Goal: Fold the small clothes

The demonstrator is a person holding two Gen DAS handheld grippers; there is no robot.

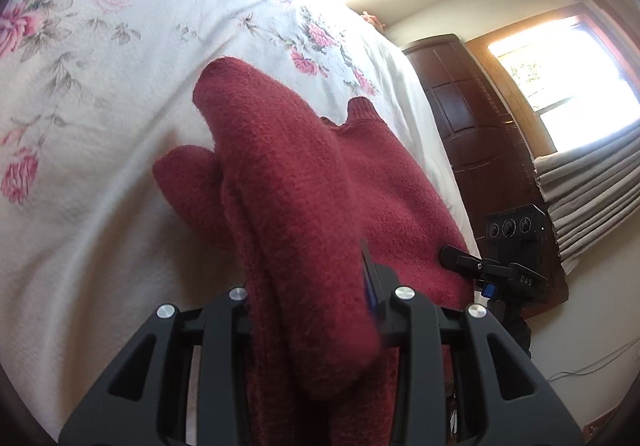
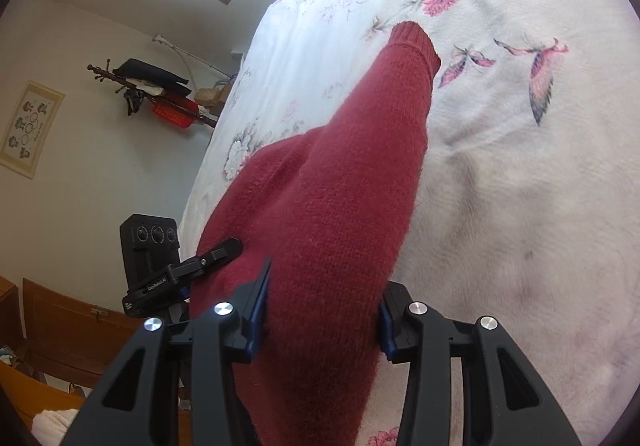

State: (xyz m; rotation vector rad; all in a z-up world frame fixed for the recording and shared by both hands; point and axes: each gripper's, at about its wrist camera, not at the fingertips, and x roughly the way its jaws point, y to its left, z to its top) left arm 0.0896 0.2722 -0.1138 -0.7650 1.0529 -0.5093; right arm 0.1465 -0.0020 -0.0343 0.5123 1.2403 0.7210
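Gripping red sweater [image 1: 304, 206] in both jaws, floral bedspread [image 1: 100, 86] beneath, wardrobe [image 1: 472, 106] beyond

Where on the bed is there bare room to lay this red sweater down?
Bare floral bedspread lies open left of the red sweater in the left wrist view. The bedspread is also free right of the cuffed sleeve, around the butterfly prints. It is crowded at the near edge, where the left gripper and right gripper both clamp knit.

Both tools are matte black plastic: the left two-finger gripper [image 1: 316, 310] and right two-finger gripper [image 2: 324, 310] show triangular cut-outs, round silver screw heads, and blue finger pads [image 2: 386, 330] low in frame.
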